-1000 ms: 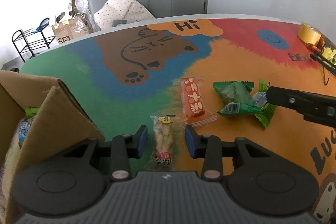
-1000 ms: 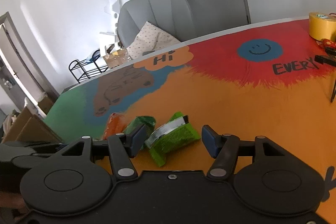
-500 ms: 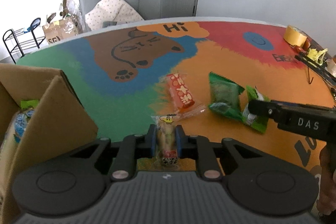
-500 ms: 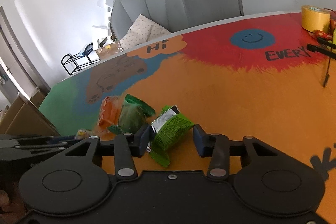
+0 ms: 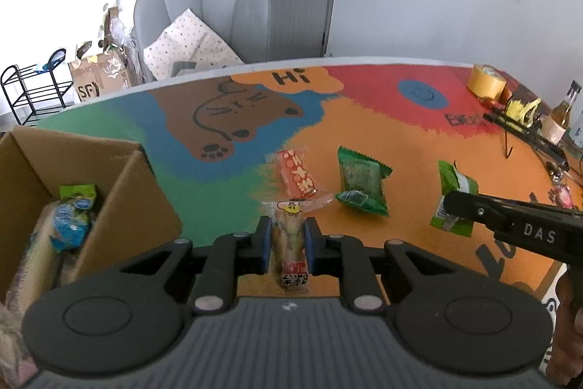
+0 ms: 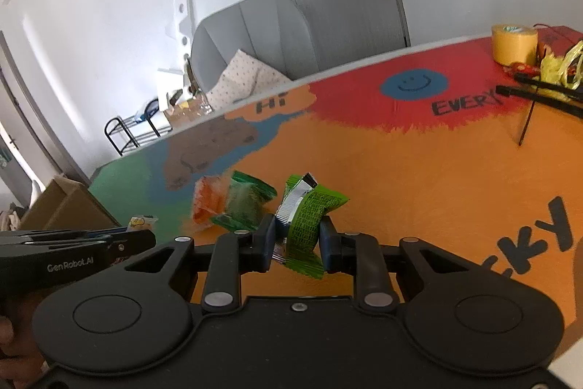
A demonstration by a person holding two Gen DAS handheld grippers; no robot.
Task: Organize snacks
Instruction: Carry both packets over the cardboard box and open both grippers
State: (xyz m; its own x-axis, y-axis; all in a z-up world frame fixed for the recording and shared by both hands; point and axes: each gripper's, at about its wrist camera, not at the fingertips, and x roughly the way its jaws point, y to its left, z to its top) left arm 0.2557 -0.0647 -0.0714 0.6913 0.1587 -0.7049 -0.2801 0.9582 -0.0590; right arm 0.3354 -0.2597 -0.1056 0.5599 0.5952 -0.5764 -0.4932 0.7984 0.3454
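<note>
My left gripper is shut on a clear yellow-topped snack pack, lifted off the table. My right gripper is shut on a bright green snack packet, also lifted; it shows in the left wrist view too. On the table lie a red-orange snack pack and a dark green snack pack. An open cardboard box at the left holds several snacks.
The table carries a colourful painted mat. A yellow tape roll, bottles and black tools sit at the far right. A grey chair with a pillow stands behind the table.
Both grippers have closed on their snack packs and lifted them off the table. The right gripper carried the green packet to the right, away from the dark green pack.
</note>
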